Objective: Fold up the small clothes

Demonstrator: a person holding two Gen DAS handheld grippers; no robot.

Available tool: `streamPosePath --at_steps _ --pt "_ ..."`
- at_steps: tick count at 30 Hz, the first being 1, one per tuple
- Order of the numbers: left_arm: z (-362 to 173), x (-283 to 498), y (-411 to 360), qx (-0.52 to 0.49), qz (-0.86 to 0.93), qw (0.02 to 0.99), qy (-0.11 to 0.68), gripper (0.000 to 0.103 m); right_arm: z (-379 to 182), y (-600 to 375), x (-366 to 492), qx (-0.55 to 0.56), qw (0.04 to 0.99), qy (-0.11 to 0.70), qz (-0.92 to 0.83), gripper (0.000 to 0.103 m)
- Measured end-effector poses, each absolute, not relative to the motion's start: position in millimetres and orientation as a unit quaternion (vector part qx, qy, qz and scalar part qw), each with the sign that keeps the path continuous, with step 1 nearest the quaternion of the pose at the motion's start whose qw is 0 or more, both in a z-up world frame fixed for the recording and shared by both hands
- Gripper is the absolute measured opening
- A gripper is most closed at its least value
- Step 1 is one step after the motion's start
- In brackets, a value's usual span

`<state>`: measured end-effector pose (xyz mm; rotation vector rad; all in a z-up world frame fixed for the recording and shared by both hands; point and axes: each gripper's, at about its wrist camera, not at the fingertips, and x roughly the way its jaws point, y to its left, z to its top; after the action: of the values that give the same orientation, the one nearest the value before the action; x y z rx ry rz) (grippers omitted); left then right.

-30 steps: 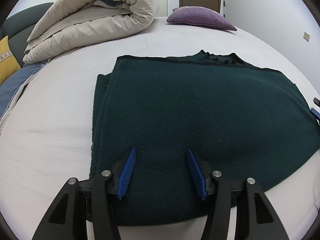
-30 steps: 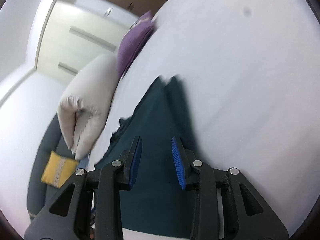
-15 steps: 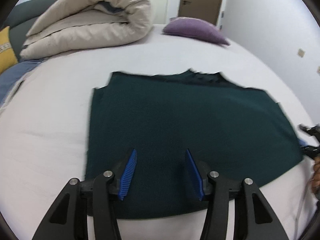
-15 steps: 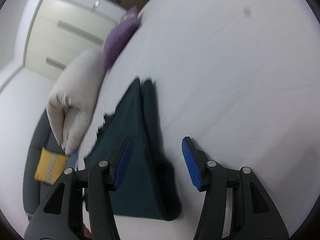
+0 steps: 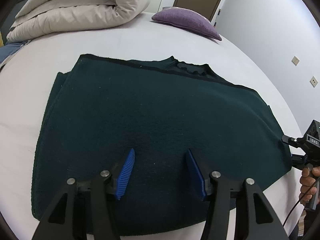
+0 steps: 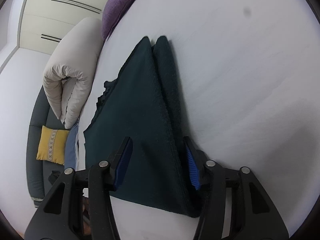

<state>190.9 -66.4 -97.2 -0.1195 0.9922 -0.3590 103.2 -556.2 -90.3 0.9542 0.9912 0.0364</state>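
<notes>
Right wrist view: right tool (image 6: 158,158) wide apart astride dark green sweater (image 6: 140,108) edge; left tool (image 5: 160,172) likewise agape, empty.

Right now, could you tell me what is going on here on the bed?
A person is folding a dark green sweater on the white bed with two handheld grippers. The left gripper hovers open over its near edge. The right gripper is open, straddling the sweater's folded side edge; nothing is gripped.

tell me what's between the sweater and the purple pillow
Only bare white sheet lies between the sweater and the purple pillow, as the left wrist view shows. The rolled duvet sits off to the side.
</notes>
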Motion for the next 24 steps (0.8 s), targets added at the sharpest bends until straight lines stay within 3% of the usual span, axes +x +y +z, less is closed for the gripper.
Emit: streamPosePath --at_steps 3,5,11,24 --pt "-99.2 192.0 -66.4 -0.057 -0.174 0.860 0.476 0.058 -96.6 -550.8 112.9 0.442 0.766 0.467 0.019 0.025" --pt "-100.1 192.5 -66.9 -0.053 -0.175 0.860 0.477 0.058 -99.5 -549.6 112.9 0.452 0.760 0.466 0.021 0.023" --pt "-102.0 190.8 -65.7 -0.050 -0.180 0.860 0.475 0.058 -101.5 -545.3 112.2 0.457 0.759 0.463 0.015 0.018" --pt "-101.3 193.4 -50.3 -0.087 -0.209 0.851 0.474 0.056 -59.8 -499.4 134.8 0.315 0.808 0.495 -0.060 0.015"
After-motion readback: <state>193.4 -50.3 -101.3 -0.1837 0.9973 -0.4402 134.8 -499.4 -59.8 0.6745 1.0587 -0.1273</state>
